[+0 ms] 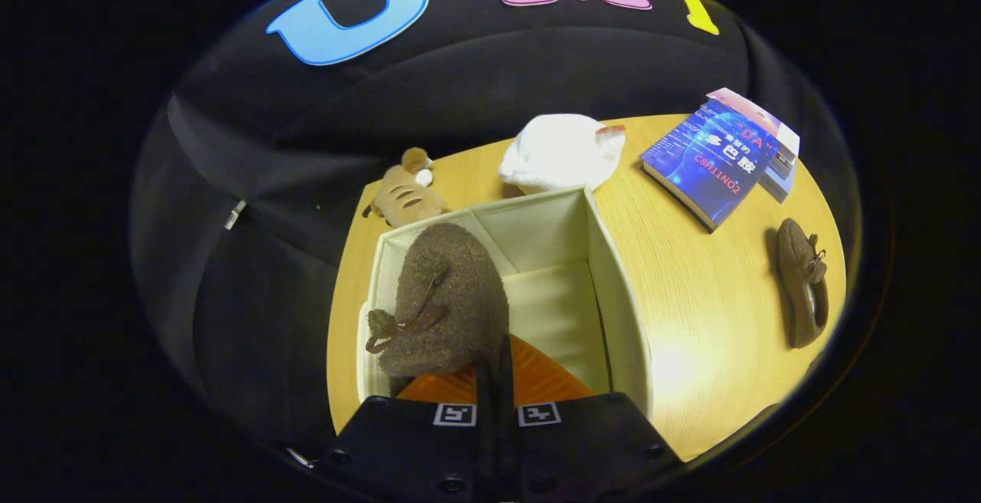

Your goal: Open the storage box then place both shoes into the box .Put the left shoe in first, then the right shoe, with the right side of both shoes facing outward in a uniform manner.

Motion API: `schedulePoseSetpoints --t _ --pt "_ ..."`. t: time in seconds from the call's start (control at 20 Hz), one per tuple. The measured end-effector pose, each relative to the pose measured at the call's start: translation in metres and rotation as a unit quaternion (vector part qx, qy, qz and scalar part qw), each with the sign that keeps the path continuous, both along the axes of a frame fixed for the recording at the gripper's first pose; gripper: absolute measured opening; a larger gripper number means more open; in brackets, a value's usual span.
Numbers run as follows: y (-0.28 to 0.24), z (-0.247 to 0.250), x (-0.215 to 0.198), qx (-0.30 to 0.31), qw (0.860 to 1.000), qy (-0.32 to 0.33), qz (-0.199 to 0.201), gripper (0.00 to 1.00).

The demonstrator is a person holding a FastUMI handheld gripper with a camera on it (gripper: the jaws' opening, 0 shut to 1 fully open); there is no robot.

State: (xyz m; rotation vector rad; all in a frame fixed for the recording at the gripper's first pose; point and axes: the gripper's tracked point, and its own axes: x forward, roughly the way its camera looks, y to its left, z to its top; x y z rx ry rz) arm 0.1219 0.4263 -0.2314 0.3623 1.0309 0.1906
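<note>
My gripper (495, 380) is shut on the rim of a brown fuzzy shoe (444, 296) with a bow lace. The shoe hangs toe forward over the open cream storage box (613, 273), in its left half. The box stands on the wooden table (690, 296) with its top open and nothing else visible inside. A second brown shoe (801, 288) lies on the table well to the right of the box, apart from it.
Beyond the box lie a small striped plush animal (402, 192) and a white cloth bundle (559, 152). A blue book (713, 162) on other books sits at the far right. The table's left edge runs close beside the box.
</note>
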Motion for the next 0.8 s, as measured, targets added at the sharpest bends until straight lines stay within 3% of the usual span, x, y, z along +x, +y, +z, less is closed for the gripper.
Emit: schedulePoseSetpoints --t 0.4,0.5,0.6,0.75,0.8 --pt "0.027 -0.04 -0.007 -0.011 0.999 0.049 0.01 0.09" --pt "0.035 -0.044 -0.016 -0.005 0.997 0.065 0.032 0.27" --pt "0.038 -0.033 -0.018 0.004 0.998 0.041 0.053 0.56" --pt "0.022 -0.008 -0.014 0.002 0.999 -0.007 0.053 0.99" --pt "0.013 0.006 -0.009 0.007 0.999 -0.021 0.048 0.99"
